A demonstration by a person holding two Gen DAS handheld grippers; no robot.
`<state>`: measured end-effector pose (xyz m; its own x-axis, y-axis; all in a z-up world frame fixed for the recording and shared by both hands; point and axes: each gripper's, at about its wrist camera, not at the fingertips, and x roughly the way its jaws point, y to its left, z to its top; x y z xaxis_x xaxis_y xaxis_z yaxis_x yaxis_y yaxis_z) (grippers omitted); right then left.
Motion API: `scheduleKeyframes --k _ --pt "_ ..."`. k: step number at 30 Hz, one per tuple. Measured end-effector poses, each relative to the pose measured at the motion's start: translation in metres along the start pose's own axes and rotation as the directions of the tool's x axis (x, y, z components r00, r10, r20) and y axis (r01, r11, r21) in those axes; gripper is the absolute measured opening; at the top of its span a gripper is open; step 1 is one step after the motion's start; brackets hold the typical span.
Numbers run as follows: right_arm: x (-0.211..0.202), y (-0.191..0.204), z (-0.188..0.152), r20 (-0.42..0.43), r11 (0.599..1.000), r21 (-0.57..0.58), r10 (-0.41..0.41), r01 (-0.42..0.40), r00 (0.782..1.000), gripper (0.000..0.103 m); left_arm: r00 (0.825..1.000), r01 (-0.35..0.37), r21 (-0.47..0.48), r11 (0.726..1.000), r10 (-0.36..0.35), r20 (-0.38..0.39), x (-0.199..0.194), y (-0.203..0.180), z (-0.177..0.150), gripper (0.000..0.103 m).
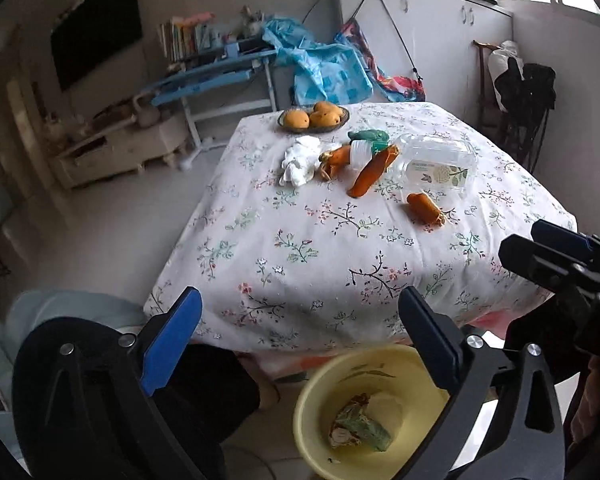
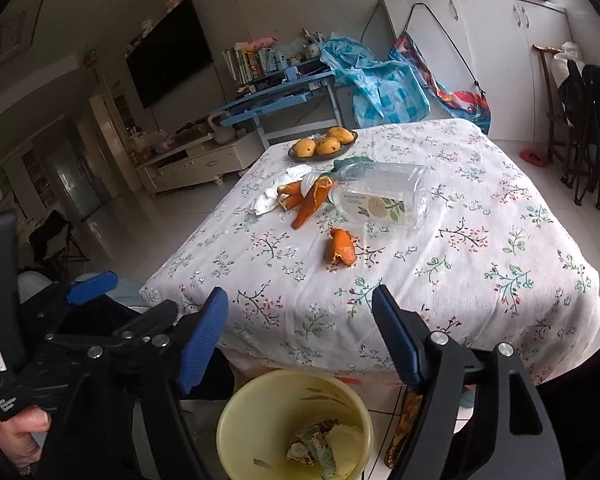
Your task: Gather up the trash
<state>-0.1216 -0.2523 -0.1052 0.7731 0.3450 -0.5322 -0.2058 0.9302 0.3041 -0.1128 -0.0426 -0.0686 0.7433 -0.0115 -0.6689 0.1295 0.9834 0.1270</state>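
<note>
The desk (image 1: 300, 256), under a floral cloth that hangs over its near edge, fills the middle of both views, and its whole near half is bare cloth. Open floor runs along its left side. Below the near edge a yellow bin (image 2: 260, 412) stands on the floor with wrappers (image 2: 314, 450) and a pale scrap at its bottom. Both grippers hang over the bin with nothing between their fingers: the left gripper (image 1: 300, 340) spread wide, the right gripper (image 2: 300, 340) open somewhat less. The trash left on the desk sits in a cluster toward the far half. A clear plastic box (image 1: 436, 160) lies at the right of it. Left of that are long orange peels (image 1: 370, 174), a small bottle (image 1: 360, 152) among them, a green wrapper (image 1: 368, 136) behind and a crumpled tissue (image 1: 300, 160) at the left end. One peel (image 1: 426, 208) lies apart, nearer the grippers. A dish of mangoes (image 1: 312, 118) sits at the far edge.
</note>
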Motion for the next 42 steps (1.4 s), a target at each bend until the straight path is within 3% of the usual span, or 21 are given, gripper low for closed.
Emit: scheduleKeyframes --k 4,42 --pt "0.0015 0.0016 -0.0005 0.002 1.000 -0.012 -0.002 0.002 1.000 0.073 1.000 -0.016 -0.003 1.000 0.016 0.026 -0.0019 -0.0021 -0.0001 0.096" --pt "0.0101 0.0021 -0.0048 -0.017 1.000 -0.021 -0.009 0.009 1.000 0.078 1.000 -0.014 -0.052 0.999 0.015 0.022 0.0008 0.0051 -0.0038 0.096"
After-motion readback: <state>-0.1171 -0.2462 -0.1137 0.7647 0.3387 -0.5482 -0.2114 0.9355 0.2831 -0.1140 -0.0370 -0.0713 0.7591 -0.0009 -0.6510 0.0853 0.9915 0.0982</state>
